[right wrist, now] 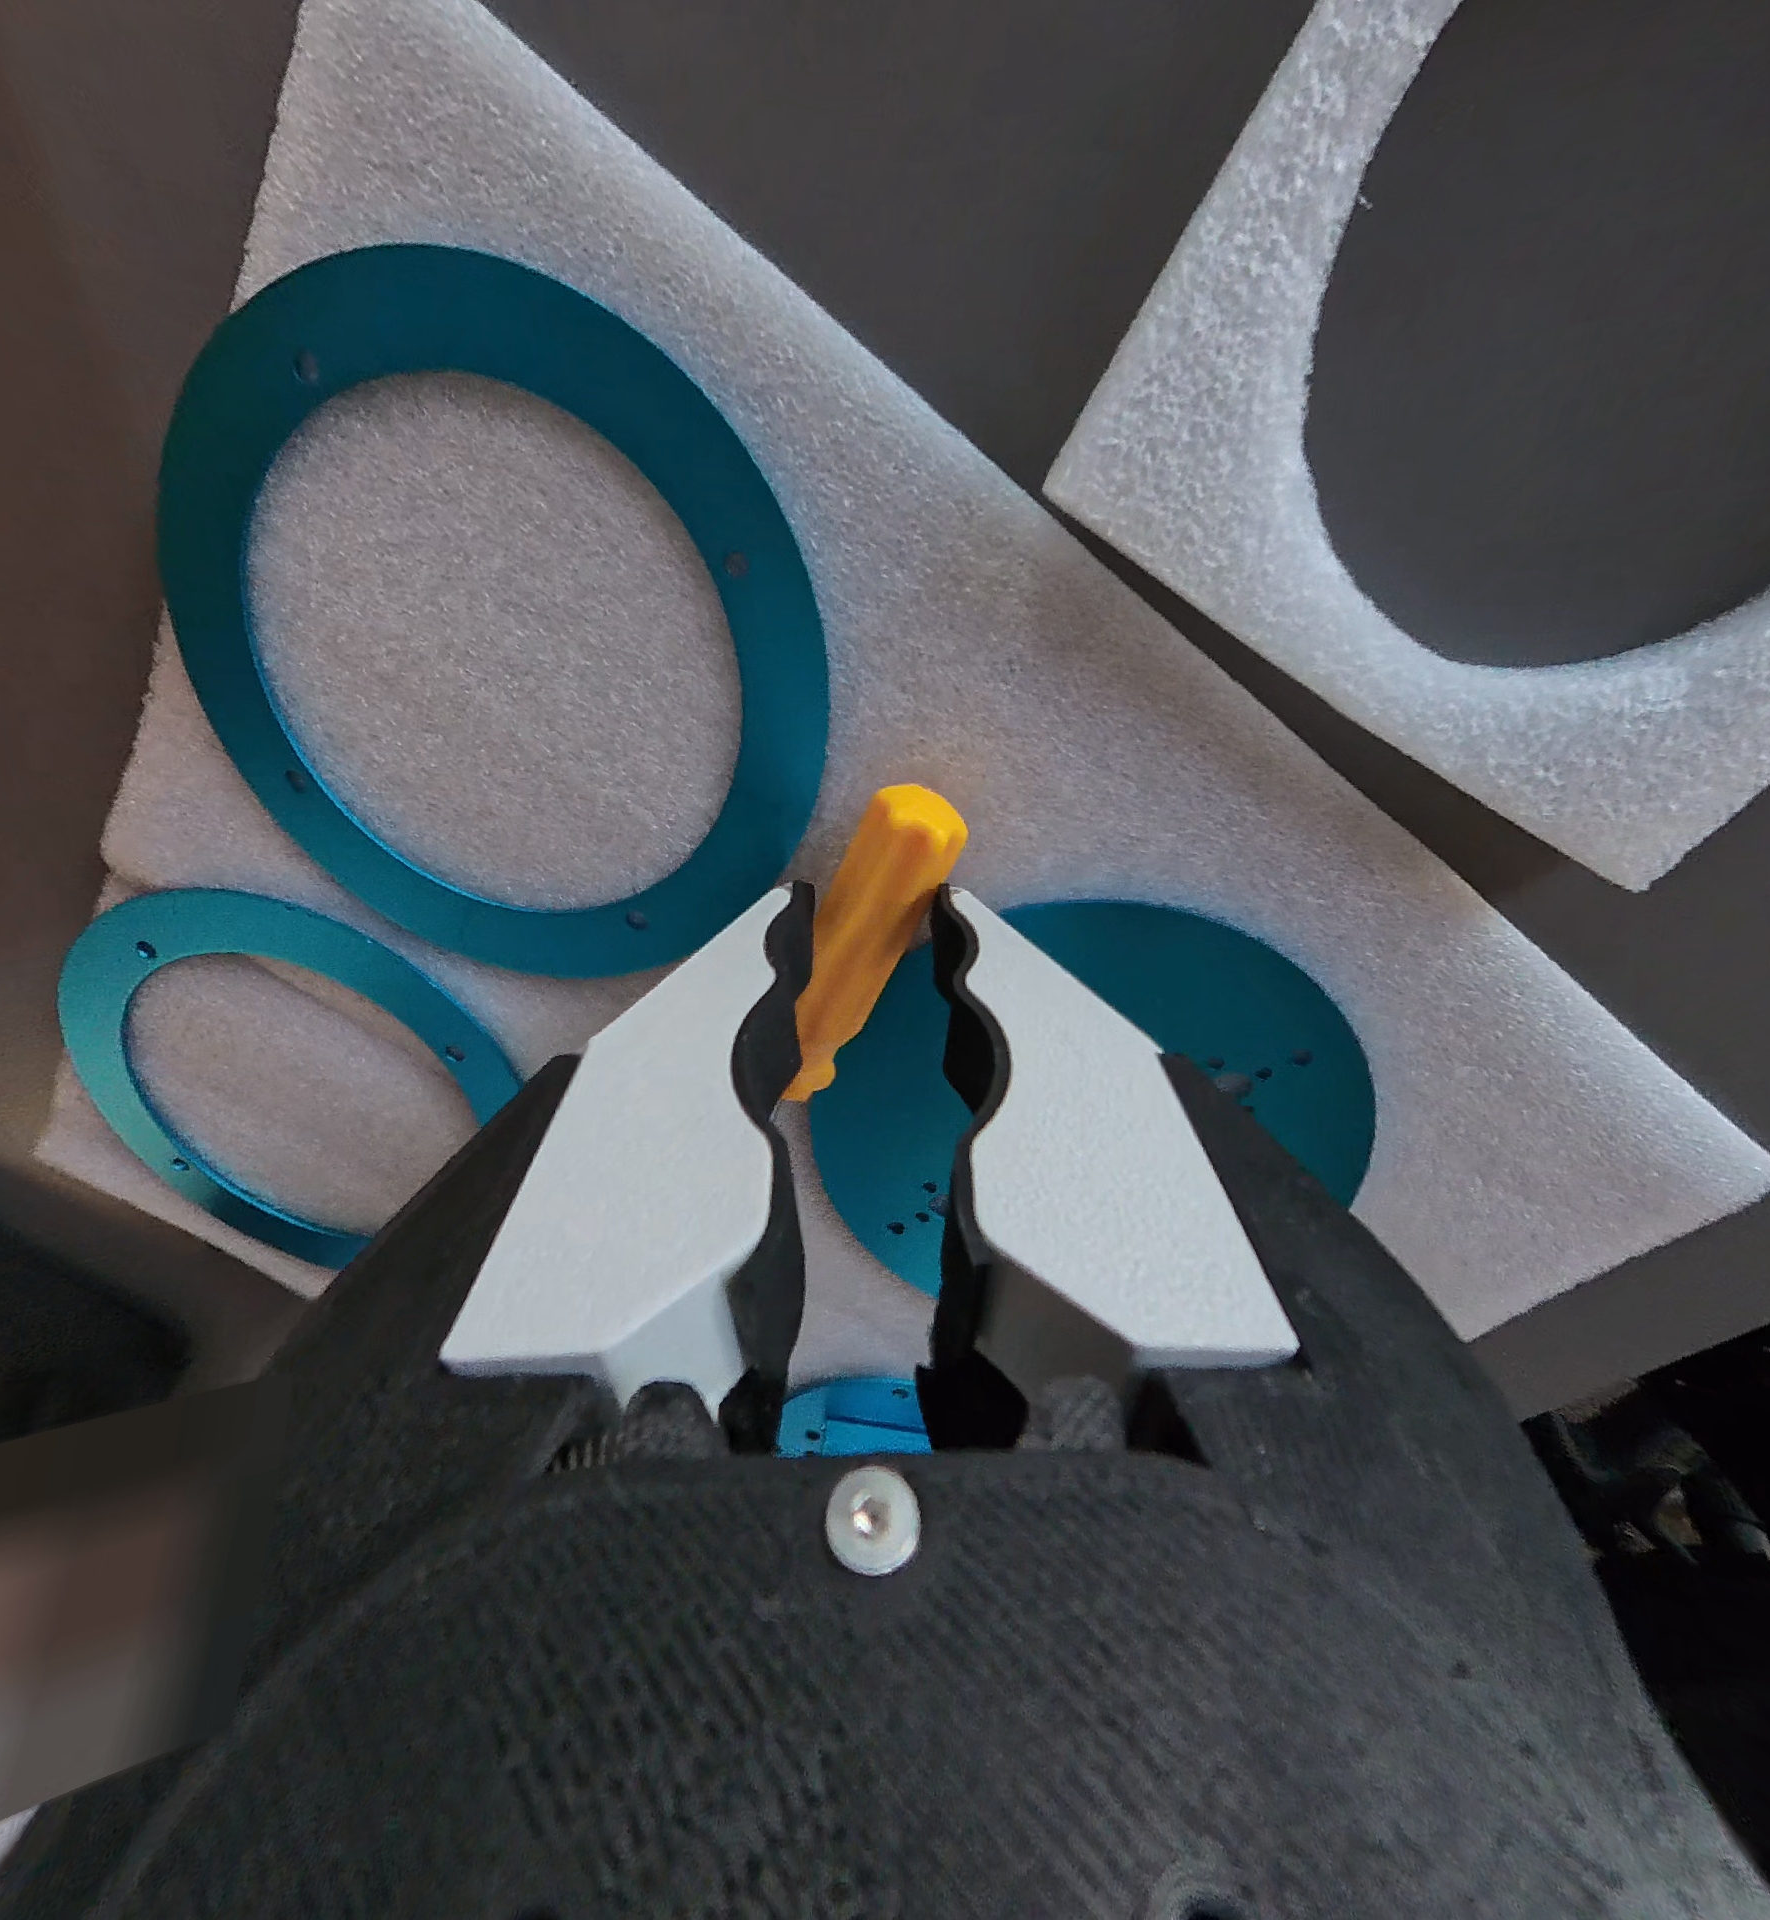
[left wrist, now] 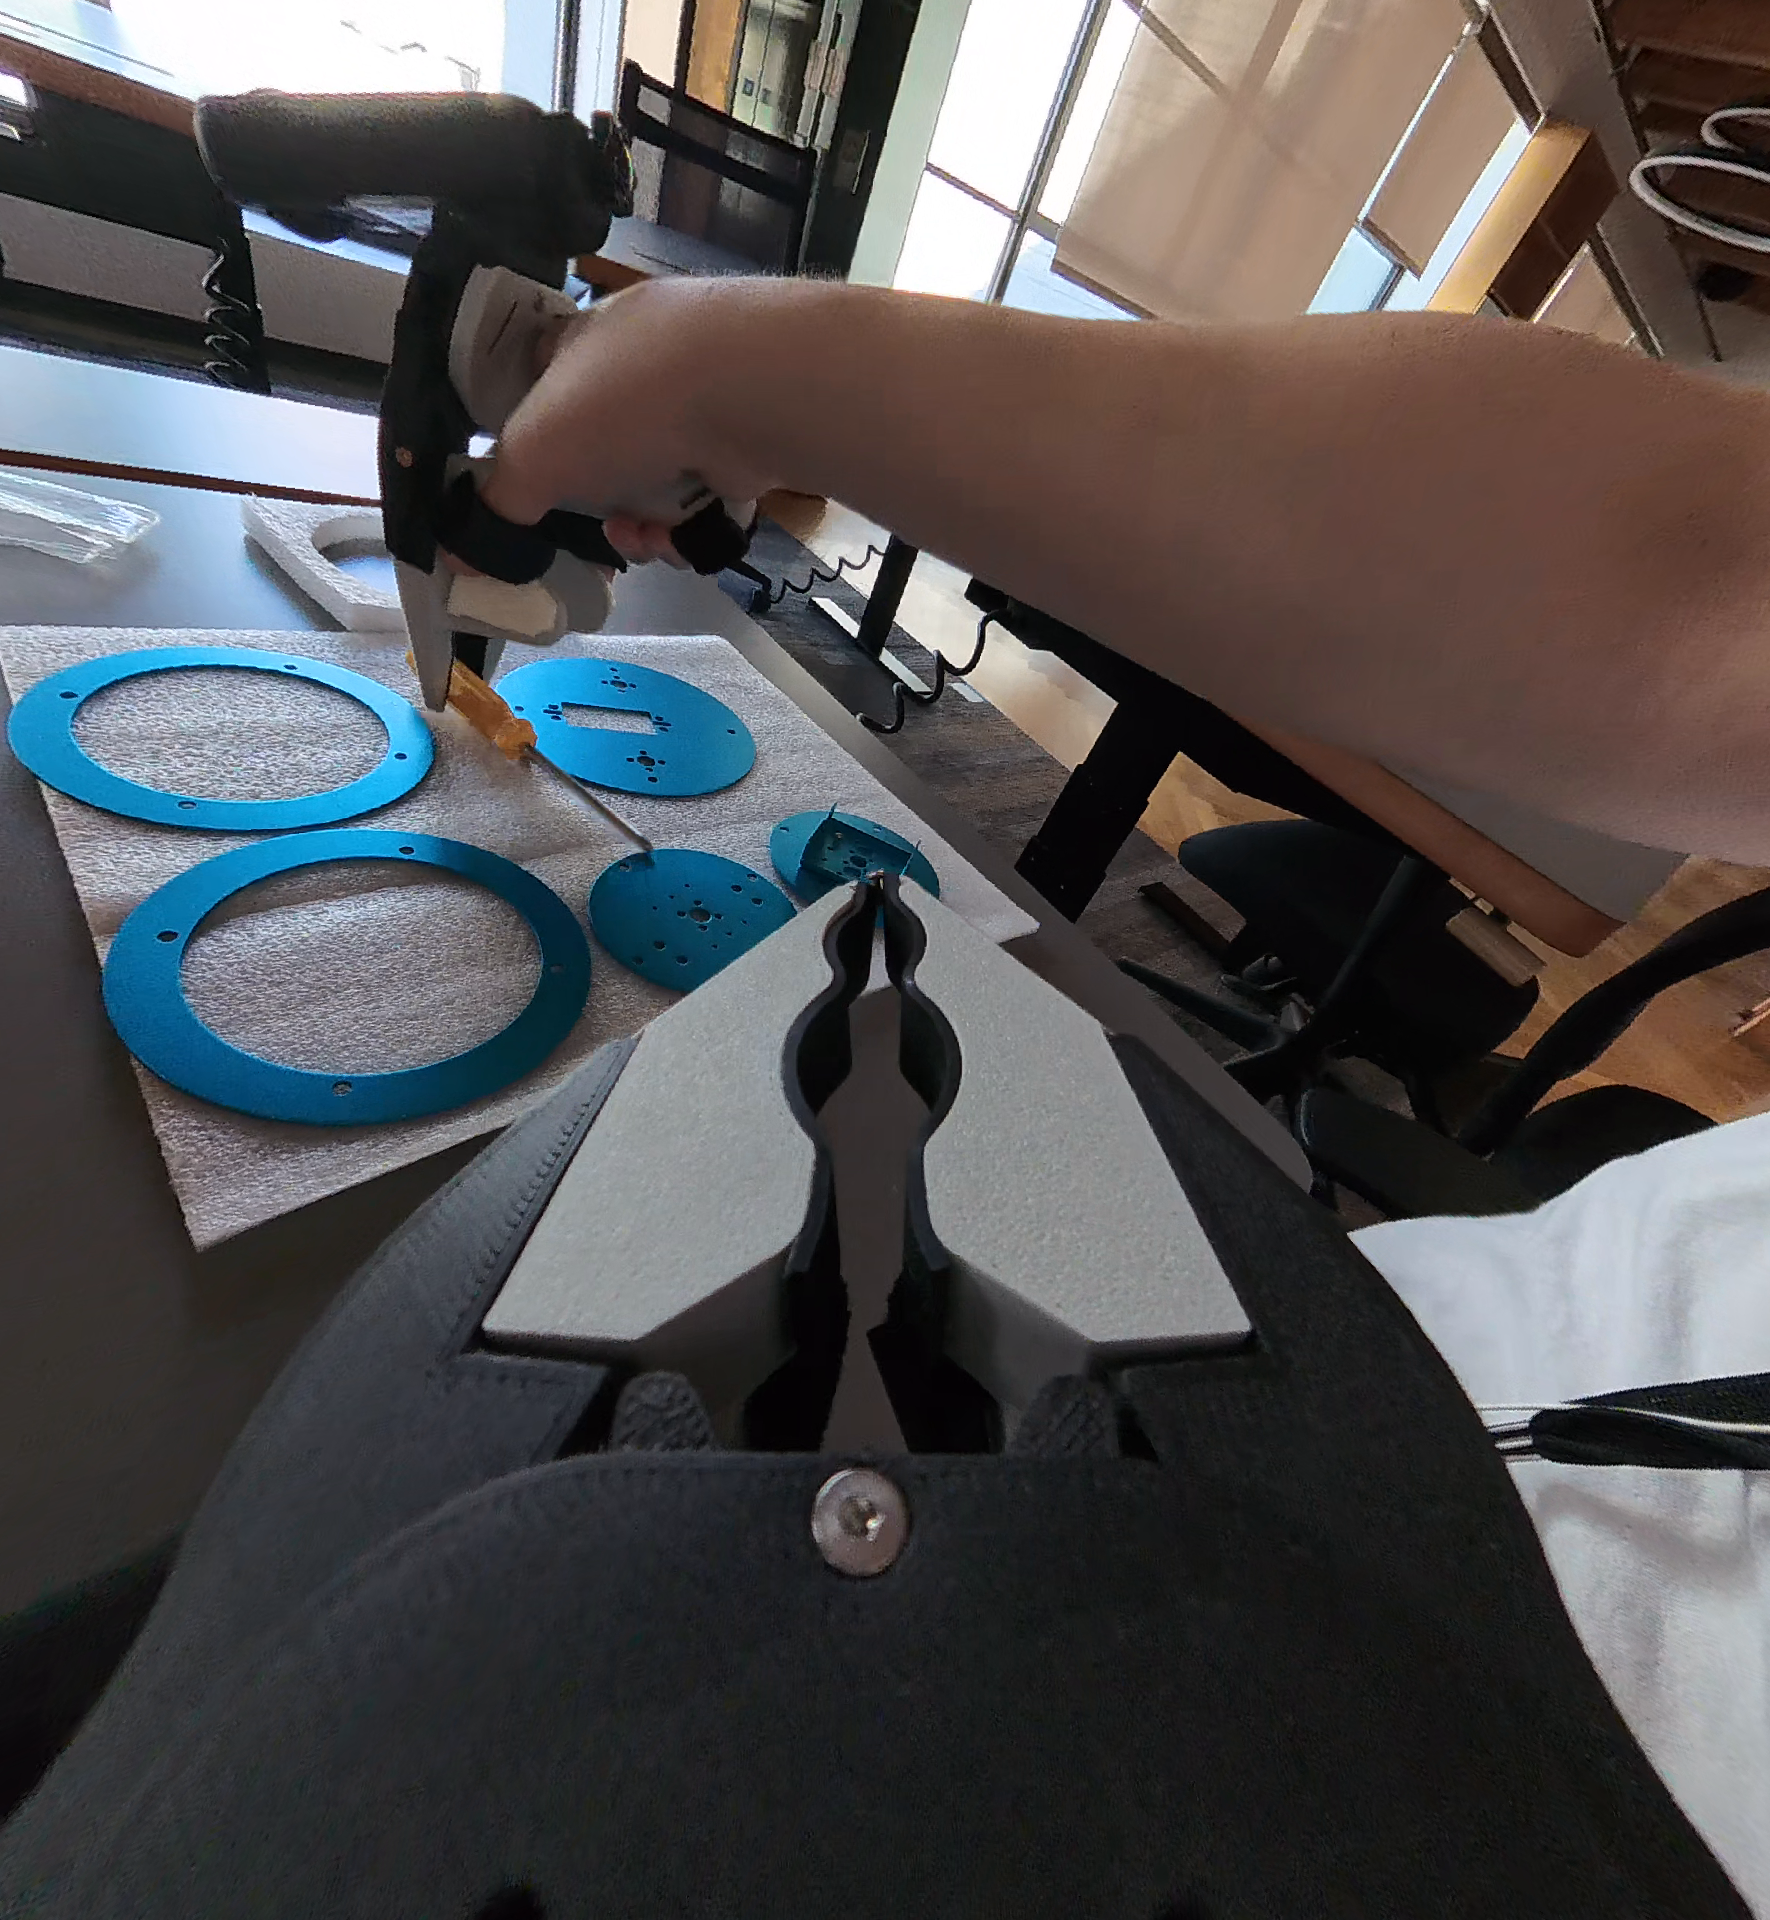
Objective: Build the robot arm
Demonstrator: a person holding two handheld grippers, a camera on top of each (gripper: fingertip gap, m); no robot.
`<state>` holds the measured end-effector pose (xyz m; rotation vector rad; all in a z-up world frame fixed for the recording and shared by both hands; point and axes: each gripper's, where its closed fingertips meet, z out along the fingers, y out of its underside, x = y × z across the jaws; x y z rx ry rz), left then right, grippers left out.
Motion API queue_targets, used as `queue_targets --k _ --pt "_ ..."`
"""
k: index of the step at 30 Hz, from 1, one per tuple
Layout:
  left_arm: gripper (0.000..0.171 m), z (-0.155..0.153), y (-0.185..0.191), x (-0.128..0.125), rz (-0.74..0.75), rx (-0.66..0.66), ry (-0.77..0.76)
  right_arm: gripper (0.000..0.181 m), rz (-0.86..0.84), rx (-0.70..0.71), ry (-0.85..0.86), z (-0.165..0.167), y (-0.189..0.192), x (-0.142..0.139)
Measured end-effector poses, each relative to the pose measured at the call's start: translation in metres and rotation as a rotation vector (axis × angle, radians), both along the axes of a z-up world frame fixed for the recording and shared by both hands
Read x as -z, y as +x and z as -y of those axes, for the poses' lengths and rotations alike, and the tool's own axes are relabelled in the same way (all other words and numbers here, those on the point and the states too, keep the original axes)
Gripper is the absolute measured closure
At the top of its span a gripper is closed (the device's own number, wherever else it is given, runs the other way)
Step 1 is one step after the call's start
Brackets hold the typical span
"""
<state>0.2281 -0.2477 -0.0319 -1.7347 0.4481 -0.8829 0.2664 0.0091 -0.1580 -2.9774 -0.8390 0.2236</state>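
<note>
- Blue metal rings point(left wrist: 221, 738) and discs point(left wrist: 689, 914) lie on a white foam sheet point(left wrist: 507, 800) on a dark table point(left wrist: 29, 1143).
- Right gripper point(right wrist: 865, 899) has its fingers pinching the orange screwdriver handle point(right wrist: 876, 925); the screwdriver tip touches a holed disc.
- Left gripper point(left wrist: 873, 883) has its fingers pressed together, near a blue bracket disc point(left wrist: 839, 852); whether it grips anything cannot be told.
</note>
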Motion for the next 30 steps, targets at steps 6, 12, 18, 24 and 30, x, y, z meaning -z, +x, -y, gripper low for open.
queue_targets --k 6,12,18,24,30 --pt "0.171 0.003 0.005 -0.003 -0.023 0.001 -0.001 0.164 -0.289 0.081 0.029 -0.010 -0.010 -0.049" --pt "0.171 -0.001 0.017 0.001 -0.039 0.012 0.007 0.165 -0.857 -0.041 0.201 -0.004 -0.020 -0.153" --pt "0.171 -0.011 0.024 0.000 -0.199 -0.020 0.154 0.165 -1.411 -0.310 0.372 0.069 0.007 -0.254" --pt "0.171 -0.001 0.042 -0.032 -0.303 -0.020 0.258 0.165 -1.614 -0.593 0.378 0.173 0.022 -0.312" --pt "0.171 0.022 0.065 -0.072 -0.334 0.014 0.374 0.165 -1.481 -0.839 0.463 0.237 0.035 -0.339"
